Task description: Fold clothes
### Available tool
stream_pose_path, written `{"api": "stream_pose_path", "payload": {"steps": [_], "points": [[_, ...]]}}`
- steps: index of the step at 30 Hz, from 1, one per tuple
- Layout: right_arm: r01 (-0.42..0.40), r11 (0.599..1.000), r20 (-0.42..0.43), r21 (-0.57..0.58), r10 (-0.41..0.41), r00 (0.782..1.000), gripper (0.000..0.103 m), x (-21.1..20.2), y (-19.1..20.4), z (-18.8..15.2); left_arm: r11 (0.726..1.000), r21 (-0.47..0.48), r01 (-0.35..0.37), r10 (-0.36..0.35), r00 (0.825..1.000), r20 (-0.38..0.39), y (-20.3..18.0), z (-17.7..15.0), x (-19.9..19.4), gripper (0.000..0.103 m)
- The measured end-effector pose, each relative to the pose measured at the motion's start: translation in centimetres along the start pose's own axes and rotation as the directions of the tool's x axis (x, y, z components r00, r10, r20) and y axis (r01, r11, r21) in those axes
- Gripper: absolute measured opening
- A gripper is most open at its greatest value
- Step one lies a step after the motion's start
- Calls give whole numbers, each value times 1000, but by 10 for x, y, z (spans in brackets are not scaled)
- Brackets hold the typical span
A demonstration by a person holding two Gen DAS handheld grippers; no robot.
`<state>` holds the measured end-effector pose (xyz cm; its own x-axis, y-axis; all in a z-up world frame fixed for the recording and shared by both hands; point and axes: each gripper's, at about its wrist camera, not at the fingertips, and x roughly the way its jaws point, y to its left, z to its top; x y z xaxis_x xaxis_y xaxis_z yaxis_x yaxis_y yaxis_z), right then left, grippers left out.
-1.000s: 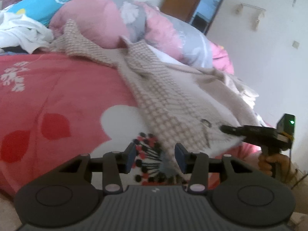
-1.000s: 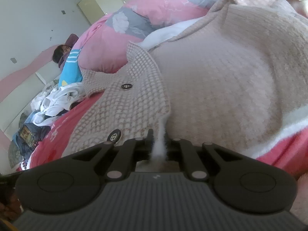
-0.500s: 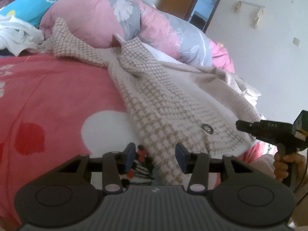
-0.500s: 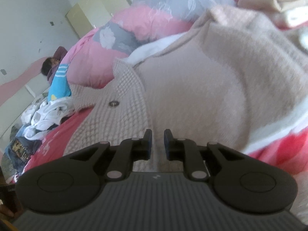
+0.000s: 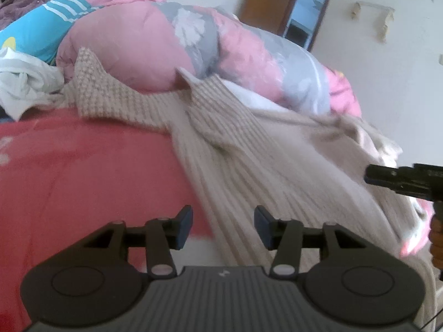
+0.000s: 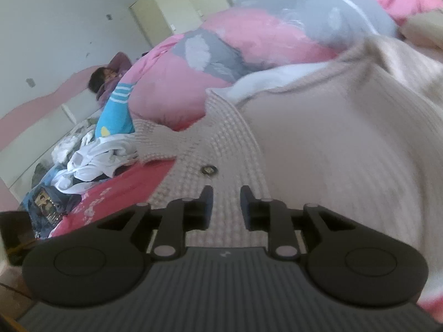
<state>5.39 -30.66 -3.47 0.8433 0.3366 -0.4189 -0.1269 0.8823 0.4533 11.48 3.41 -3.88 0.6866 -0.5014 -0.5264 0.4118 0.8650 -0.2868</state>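
A beige knitted cardigan (image 5: 249,171) lay spread across a red bedspread (image 5: 83,171), its collar end resting against a rolled pink and grey duvet (image 5: 193,41). The left gripper (image 5: 223,222) hung above the cardigan's edge where it met the bedspread, its jaws about half open and having just widened, with nothing between them. The right gripper (image 6: 226,204) hovered over the cardigan's checked front band, just short of a dark button (image 6: 209,169); its jaws stood a little apart (they had just been opening) and gripped no cloth. In the left view the right gripper's black tip reached in over the cardigan's far side. A heap of white clothes (image 6: 91,163) lay at the bed's far end.
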Motion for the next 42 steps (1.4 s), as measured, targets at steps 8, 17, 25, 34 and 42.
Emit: {"api": "stream_pose_path", "payload": {"steps": [8, 17, 25, 34, 42], "points": [[-36, 987, -97, -157, 21, 995, 47, 84, 34, 91, 988, -134, -74, 70, 997, -34, 39, 76, 89, 54], [-14, 920, -208, -393, -74, 975, 74, 260, 58, 159, 969, -227, -100, 98, 995, -20, 81, 101, 163, 53], [-18, 976, -319, -215, -53, 946, 6, 350, 28, 176, 969, -230, -92, 92, 996, -11, 83, 99, 164, 52], [91, 994, -86, -61, -96, 992, 6, 269, -39, 185, 968, -225, -106, 107, 994, -8, 83, 95, 161, 49], [217, 973, -139, 82, -205, 969, 8, 284, -102, 145, 969, -223, -108, 110, 994, -3, 83, 95, 163, 49]]}}
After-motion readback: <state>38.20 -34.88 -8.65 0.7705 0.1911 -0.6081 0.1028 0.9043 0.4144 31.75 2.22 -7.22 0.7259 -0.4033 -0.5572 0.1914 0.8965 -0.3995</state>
